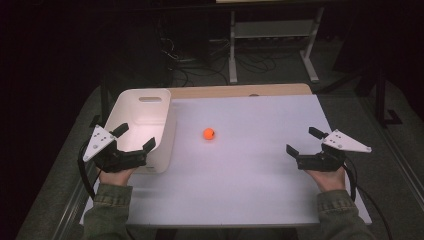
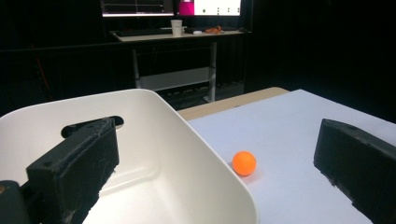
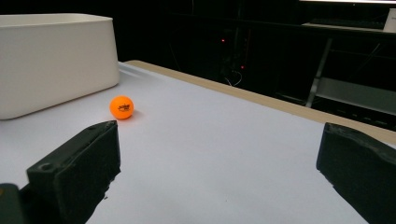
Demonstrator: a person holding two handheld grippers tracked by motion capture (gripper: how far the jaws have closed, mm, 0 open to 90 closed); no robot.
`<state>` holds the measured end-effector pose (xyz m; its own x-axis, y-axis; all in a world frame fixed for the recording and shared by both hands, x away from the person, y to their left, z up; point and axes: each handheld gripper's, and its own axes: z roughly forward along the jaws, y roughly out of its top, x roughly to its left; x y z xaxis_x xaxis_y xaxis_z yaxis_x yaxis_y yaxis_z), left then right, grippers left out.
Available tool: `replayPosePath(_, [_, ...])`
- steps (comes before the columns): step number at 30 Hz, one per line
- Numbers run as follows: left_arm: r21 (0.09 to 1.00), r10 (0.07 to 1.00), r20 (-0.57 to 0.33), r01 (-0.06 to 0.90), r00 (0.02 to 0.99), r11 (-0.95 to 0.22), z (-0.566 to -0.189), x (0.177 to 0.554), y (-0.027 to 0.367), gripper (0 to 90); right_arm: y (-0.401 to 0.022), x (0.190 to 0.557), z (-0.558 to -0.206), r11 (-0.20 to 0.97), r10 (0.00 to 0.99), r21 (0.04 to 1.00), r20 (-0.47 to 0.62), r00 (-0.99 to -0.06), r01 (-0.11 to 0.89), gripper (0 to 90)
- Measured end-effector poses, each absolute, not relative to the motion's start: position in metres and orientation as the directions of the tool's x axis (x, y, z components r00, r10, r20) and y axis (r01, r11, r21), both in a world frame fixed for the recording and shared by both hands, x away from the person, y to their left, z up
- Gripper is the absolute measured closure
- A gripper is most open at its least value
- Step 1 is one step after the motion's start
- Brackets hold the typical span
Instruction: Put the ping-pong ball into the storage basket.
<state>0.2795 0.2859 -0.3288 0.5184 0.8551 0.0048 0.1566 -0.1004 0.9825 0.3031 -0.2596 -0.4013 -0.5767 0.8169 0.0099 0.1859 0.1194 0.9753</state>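
A small orange ball (image 1: 209, 133) lies on the white table top (image 1: 250, 165), just right of a white plastic bin (image 1: 142, 127). The ball (image 2: 244, 163) sits beyond the bin's near rim (image 2: 196, 154) in the left gripper view, and the ball (image 3: 122, 107) is ahead and left in the right gripper view. My left gripper (image 1: 135, 136) hovers over the bin's front edge, open and holding nothing. At the table's right side my right gripper (image 1: 303, 141) is open too, nothing between its jaws, well to the right of the ball.
The bin (image 3: 51, 60) is empty inside. A wooden strip (image 1: 240, 91) runs along the table's far edge. Beyond it stand a desk frame (image 1: 272, 40) and loose cables on a dark floor. A desk with a cup (image 2: 176, 27) and screens is farther back.
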Motion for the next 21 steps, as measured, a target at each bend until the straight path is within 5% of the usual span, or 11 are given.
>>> replayPosePath(21, [0.961,0.813,0.013,0.218,0.583,-0.172,-0.300,0.295,0.269,0.0,-0.259,0.302,-0.401,0.113,0.812,0.977,0.015,-0.583,0.183,0.0])
